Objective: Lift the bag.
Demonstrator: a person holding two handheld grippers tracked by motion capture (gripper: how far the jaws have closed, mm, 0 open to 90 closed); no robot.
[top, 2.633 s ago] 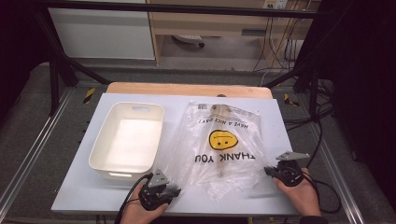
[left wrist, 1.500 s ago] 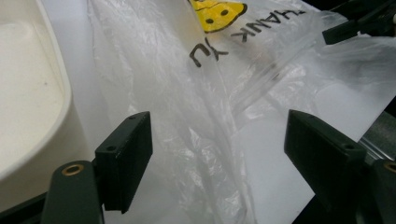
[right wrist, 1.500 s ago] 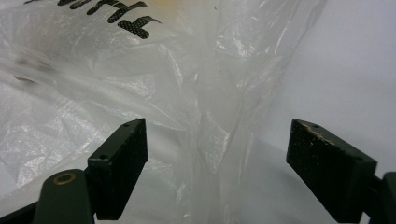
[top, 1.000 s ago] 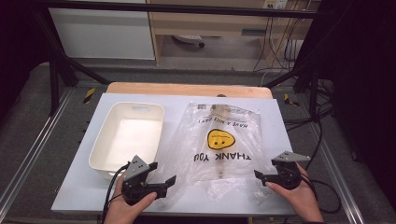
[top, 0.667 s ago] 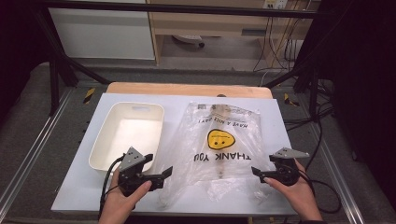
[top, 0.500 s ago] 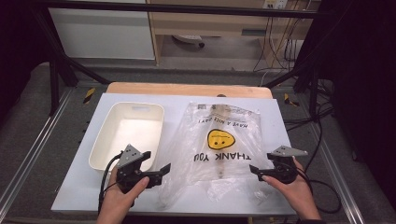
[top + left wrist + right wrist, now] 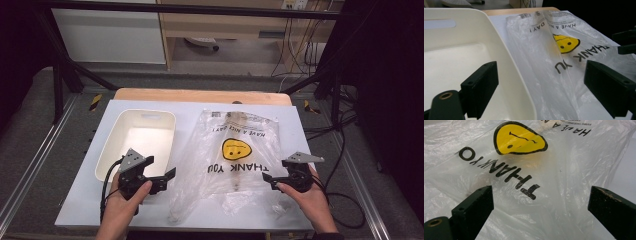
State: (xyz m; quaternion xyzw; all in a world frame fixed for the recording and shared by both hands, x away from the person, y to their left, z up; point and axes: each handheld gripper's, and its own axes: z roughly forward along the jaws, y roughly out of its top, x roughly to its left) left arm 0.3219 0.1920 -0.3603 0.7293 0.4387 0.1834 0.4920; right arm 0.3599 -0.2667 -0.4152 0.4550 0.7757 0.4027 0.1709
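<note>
Plastic bag [image 7: 240,155] looked thin, limp, slippery; I would pinch a side edge. Left gripper [image 7: 167,176] and right gripper [image 7: 266,179]: jaws wide apart, holding nothing.

1. A lab or test room set up for recording, not a home.
2. The white table [image 7: 200,107] stands inside a frame of metal rails [image 7: 30,170], with black poles [image 7: 60,80] slanting up at its far corners.
3. Cables [image 7: 345,145] hang and trail along the right side, and more run down from a wall socket [image 7: 292,5] at the far right.
4. Yellow-and-black tape marks [image 7: 95,101] sit on the grey floor [image 7: 30,115] at both far corners of the table.
5. Plain white [image 7: 107,37] and wooden cabinets [image 7: 225,25] line the far wall.
</note>
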